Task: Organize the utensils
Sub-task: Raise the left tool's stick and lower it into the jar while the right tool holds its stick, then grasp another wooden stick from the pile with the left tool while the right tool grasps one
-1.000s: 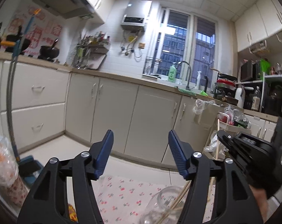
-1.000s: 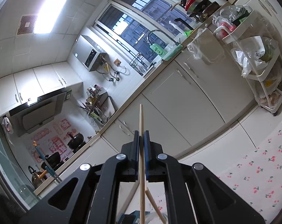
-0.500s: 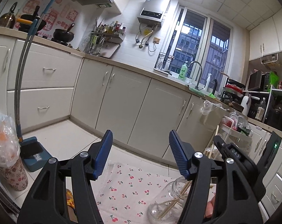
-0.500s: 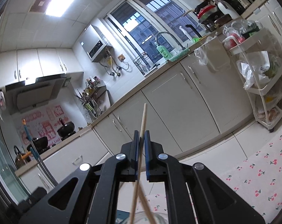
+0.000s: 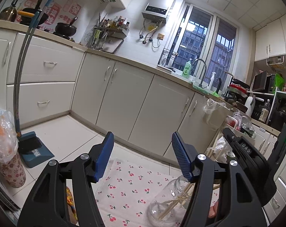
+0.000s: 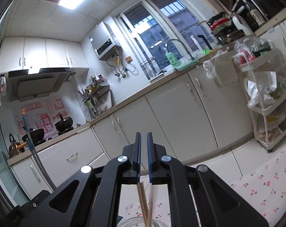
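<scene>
A clear glass jar (image 5: 167,204) holding several wooden chopsticks (image 5: 177,202) stands on a cherry-print cloth (image 5: 127,189), low and to the right of my left gripper (image 5: 141,138). That gripper is open, with nothing between its blue pads. The right gripper's black body (image 5: 245,155) hangs over the jar's mouth. In the right wrist view my right gripper (image 6: 143,134) is shut to a narrow slit, and nothing shows between its tips. Two chopsticks (image 6: 143,202) slant down from under the pads into the jar's rim (image 6: 131,223). I cannot tell whether they touch the pads.
White cabinets (image 5: 139,102) run along the far side under the counter. A bagged bin (image 5: 4,151) and a broom with dustpan (image 5: 33,149) stand on the left. A white trolley with bags (image 6: 266,98) stands on the right. Tiled floor (image 5: 67,128) lies beyond the cloth.
The chopstick that stood up between the right pads has dropped; its top now sits below them. The right gripper has rolled. The left gripper has sunk a little, so more of the jar shows.
</scene>
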